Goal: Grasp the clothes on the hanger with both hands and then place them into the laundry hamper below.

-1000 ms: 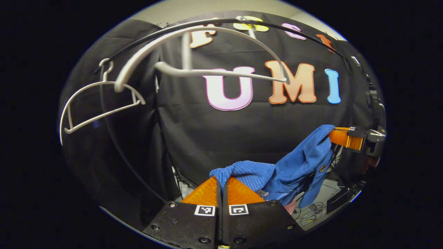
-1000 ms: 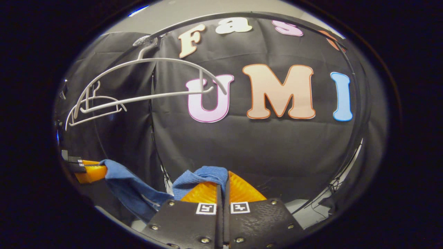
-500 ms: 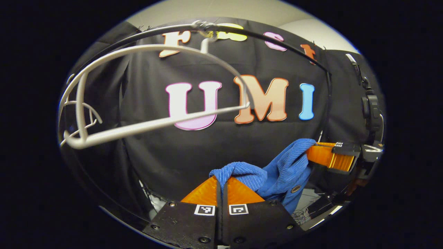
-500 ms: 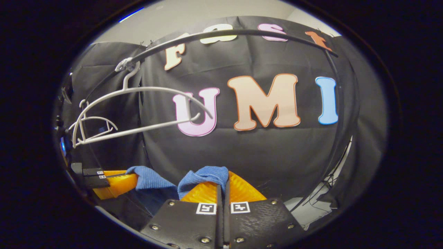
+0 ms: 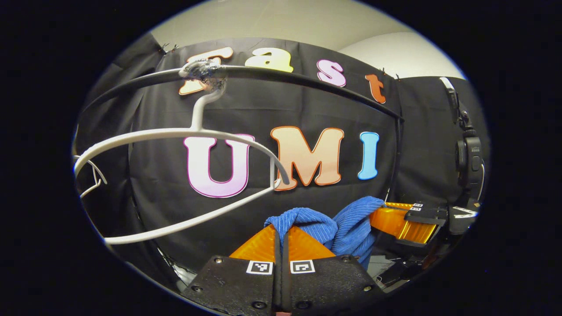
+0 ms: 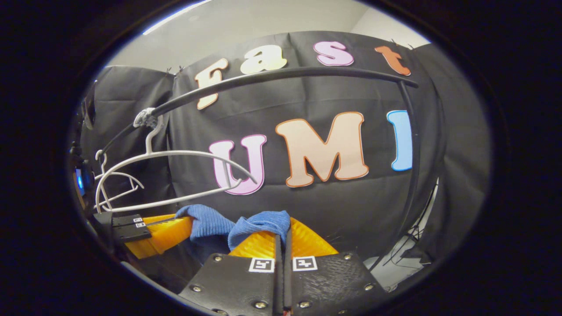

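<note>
In the left gripper view, the left gripper (image 5: 283,228) has its fingers pressed together on a fold of the blue ribbed garment (image 5: 327,224), which bunches over the fingertips and runs right to the right gripper (image 5: 386,217), just beside it and likewise pinching the cloth. With both pinch points so near each other the garment sags in a bundle between them rather than stretching flat, which suits lowering it into a container. Above hangs the bare white hanger (image 5: 184,175), its hook on the black rail (image 5: 307,79); the garment is clear of it, below its lower bar. A second white hanger (image 5: 90,175) shows at the far left. In the right gripper view, the right gripper (image 6: 283,235) is clamped on a blue fold of the garment (image 6: 259,224), and the left gripper (image 6: 171,228) at lower left grips the other end, the cloth bridging the two. The empty hanger (image 6: 175,175) hangs from the rail (image 6: 285,74) up and to the left. The hamper cannot be placed from either view; by the task it lies below, so the garment likely needs carrying down before release.
</note>
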